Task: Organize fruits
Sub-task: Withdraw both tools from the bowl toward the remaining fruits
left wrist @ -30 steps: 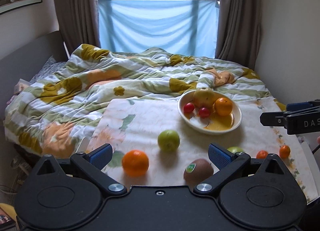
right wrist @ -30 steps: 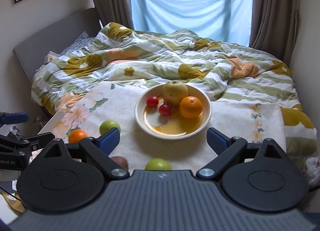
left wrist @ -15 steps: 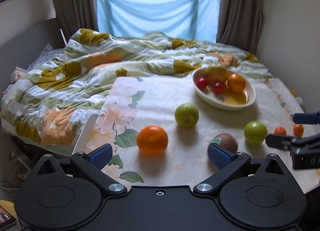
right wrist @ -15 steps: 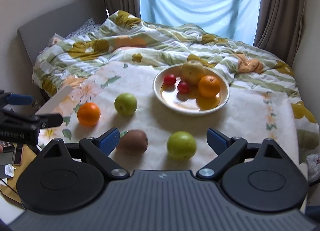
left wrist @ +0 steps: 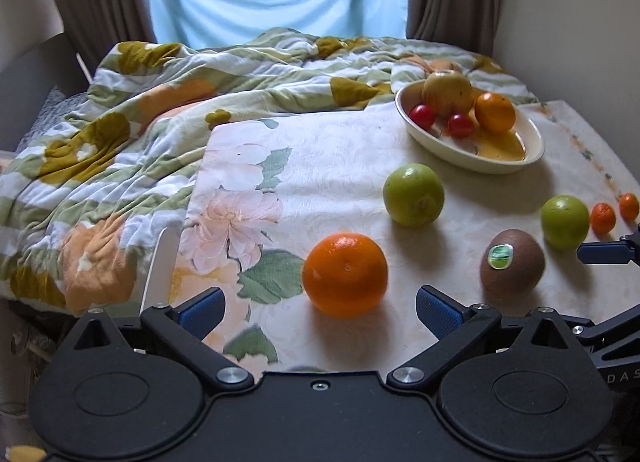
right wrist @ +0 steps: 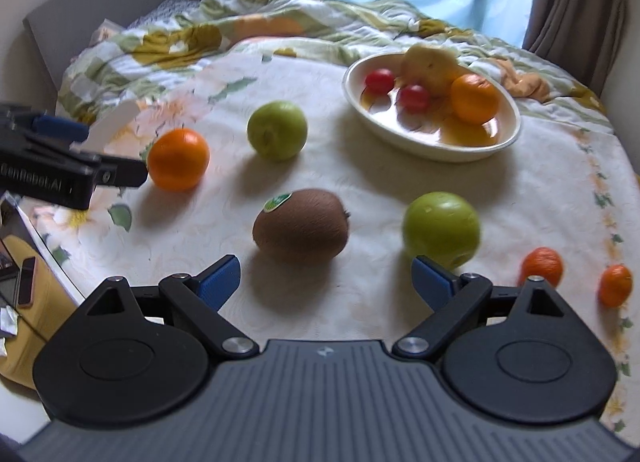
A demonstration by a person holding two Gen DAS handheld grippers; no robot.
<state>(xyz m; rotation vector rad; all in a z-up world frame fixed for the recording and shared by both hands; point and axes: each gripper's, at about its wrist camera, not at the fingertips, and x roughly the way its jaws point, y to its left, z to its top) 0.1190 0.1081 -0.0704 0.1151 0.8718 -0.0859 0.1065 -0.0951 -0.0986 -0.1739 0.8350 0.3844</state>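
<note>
A: Orange (left wrist: 345, 275) fruit now sits dead ahead of my left claw (left wrist: 318, 308), far nearer than a second ago; jaws spread wide, holding nothing. Kiwi (left wrist: 512, 261) ahead-right, bowl (left wrist: 472, 152) far ahead-right.

B: Right view?

A: Right claw (right wrist: 326, 278) has closed in too, wide open and empty, kiwi (right wrist: 301, 225) just ahead. Green apple (right wrist: 441, 230) touches its right fingertip (right wrist: 430, 274) line; could get nudged.
</note>
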